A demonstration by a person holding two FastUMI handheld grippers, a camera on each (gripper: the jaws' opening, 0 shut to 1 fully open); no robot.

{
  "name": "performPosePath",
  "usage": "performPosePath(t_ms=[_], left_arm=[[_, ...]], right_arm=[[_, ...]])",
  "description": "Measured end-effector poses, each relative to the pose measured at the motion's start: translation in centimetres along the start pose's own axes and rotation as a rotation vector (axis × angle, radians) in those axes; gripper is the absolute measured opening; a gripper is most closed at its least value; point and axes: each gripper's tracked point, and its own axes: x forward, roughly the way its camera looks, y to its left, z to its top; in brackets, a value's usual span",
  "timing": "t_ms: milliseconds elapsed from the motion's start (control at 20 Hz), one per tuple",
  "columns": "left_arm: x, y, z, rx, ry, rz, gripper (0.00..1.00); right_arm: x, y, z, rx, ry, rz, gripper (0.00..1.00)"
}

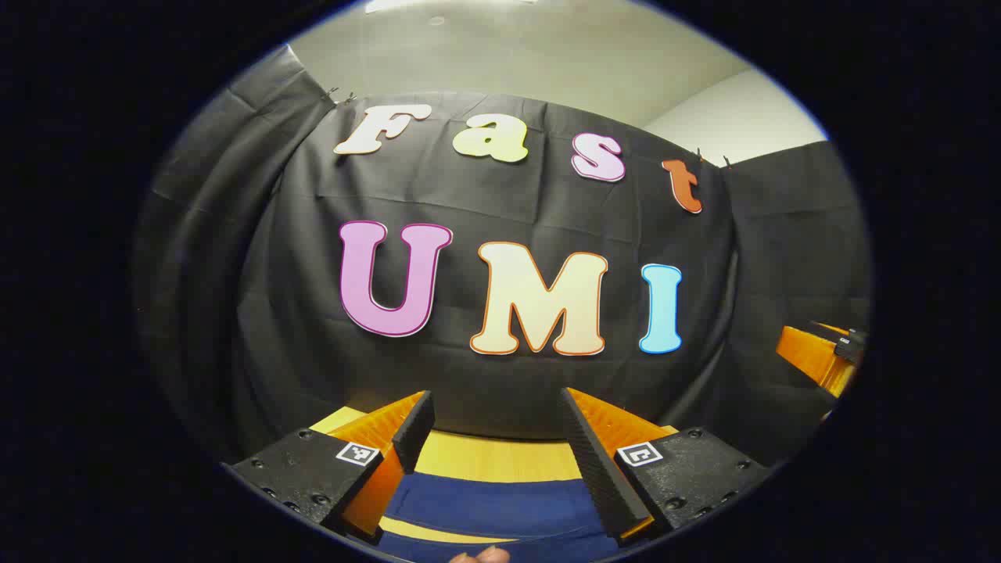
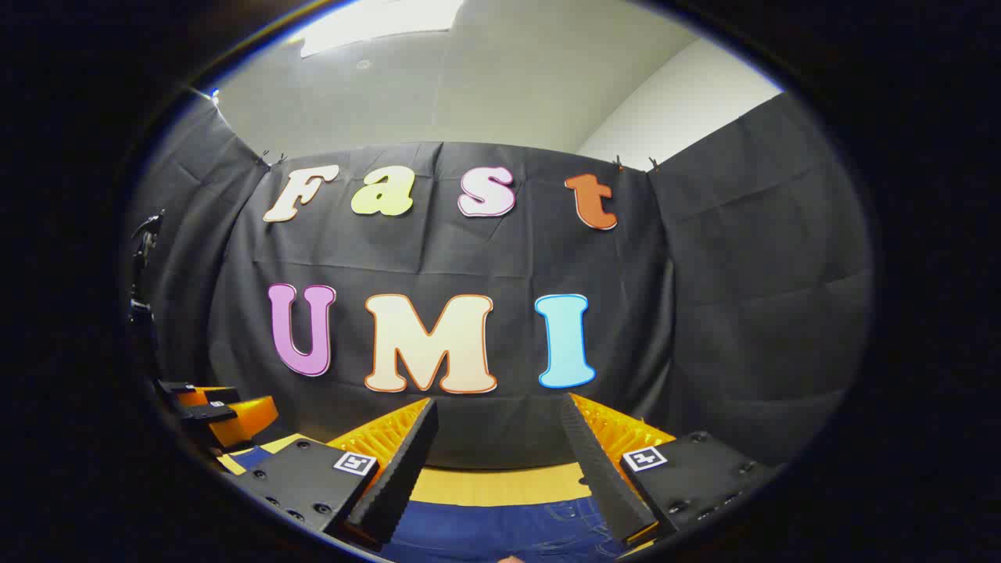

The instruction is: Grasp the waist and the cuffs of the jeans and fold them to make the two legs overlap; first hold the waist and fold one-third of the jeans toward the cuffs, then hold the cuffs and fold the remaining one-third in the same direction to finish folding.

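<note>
Dark blue jeans (image 1: 500, 508) lie flat on a yellow table (image 1: 493, 457), low in the left gripper view. My left gripper (image 1: 496, 426) hangs above them, open, with nothing between its fingers. In the right gripper view the jeans (image 2: 500, 528) show stitched seams just below my right gripper (image 2: 500, 438), which is also open and holds nothing. The right gripper (image 1: 829, 356) appears at the far right edge of the left gripper view. The left gripper (image 2: 215, 410) sits at the lower left of the right gripper view.
The yellow table (image 2: 500, 485) ends close behind the jeans, against the booth's black cloth wall (image 2: 469, 258). A fingertip (image 1: 481, 555) shows at the bottom edge of the left gripper view. A dark stand (image 2: 141, 266) rises at the far left.
</note>
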Motion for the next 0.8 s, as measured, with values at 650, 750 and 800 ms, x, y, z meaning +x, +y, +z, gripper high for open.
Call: performPosePath(t_ms=[650, 750, 800], left_arm=[[0.0, -2.9, 0.1, -0.066, 0.022, -0.052, 0.95], [-0.1, -3.0, 0.4, -0.075, 0.018, -0.045, 0.92], [-0.2, -3.1, 0.5, -0.077, 0.012, -0.041, 0.94]], right_arm=[[-2.5, -2.6, 2.1, -0.037, -0.035, -0.033, 0.98], [-2.7, -3.0, 2.5, -0.034, -0.037, -0.030, 0.97], [-2.8, -3.4, 2.5, -0.031, -0.043, -0.031, 0.97]])
